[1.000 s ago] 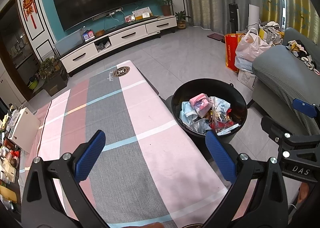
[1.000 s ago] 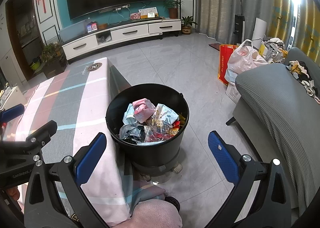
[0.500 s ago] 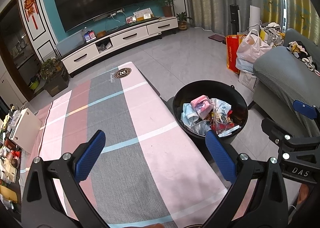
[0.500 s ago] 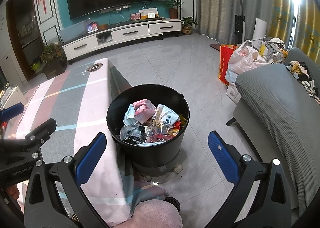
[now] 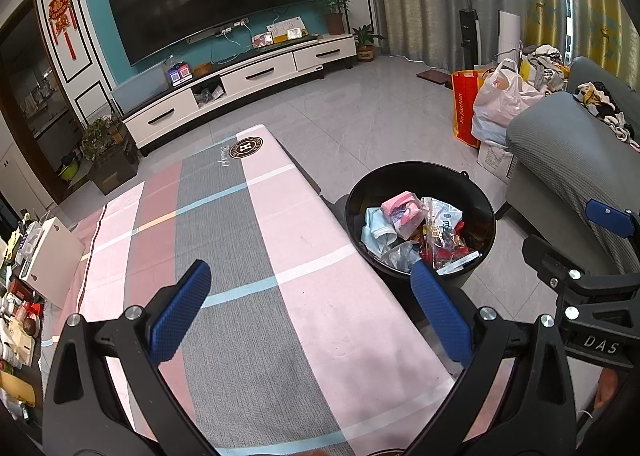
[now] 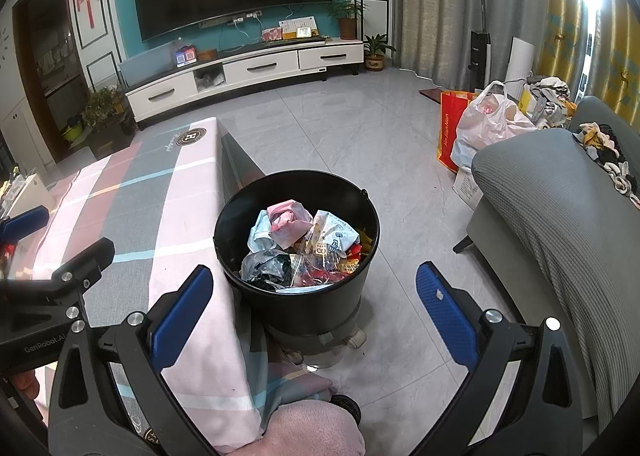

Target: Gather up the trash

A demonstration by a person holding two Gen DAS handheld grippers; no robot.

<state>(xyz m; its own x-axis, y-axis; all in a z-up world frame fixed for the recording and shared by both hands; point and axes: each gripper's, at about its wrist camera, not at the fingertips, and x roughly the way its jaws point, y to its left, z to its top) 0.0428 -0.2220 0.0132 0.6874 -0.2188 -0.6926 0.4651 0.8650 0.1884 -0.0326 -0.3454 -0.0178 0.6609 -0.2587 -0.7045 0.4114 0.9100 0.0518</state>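
Left gripper (image 5: 308,312): fingers spread wide with nothing between them, hovering over the striped tablecloth (image 5: 256,280); my guess is it is parked here because no loose trash shows on the cloth.
Right gripper (image 6: 312,312): fingers also spread wide and empty, held above the floor just off the table's edge, aimed toward the bucket, likely a rest pose once its load is gone.
Pink knee (image 6: 316,432): at the bottom of the right view, which suggests the person sits close to the table corner.
Black bucket (image 6: 298,304): stands on a wheeled base on the tiled floor, just beside the table's long side, near enough to serve as the drop point.
Trash (image 6: 304,248): crumpled wrappers, a pink packet and clear plastic lie piled inside the bucket, filling it partway.
Grey sofa (image 6: 560,215): to the right, well apart from the bucket.
Shopping bags (image 6: 480,127): on the floor beyond the sofa's end.
TV cabinet (image 6: 248,71): against the far wall under the television.
Change from a second ago: almost none; both grippers keep the same wide spread, the views shift only slightly, and the bucket's contents look unchanged.
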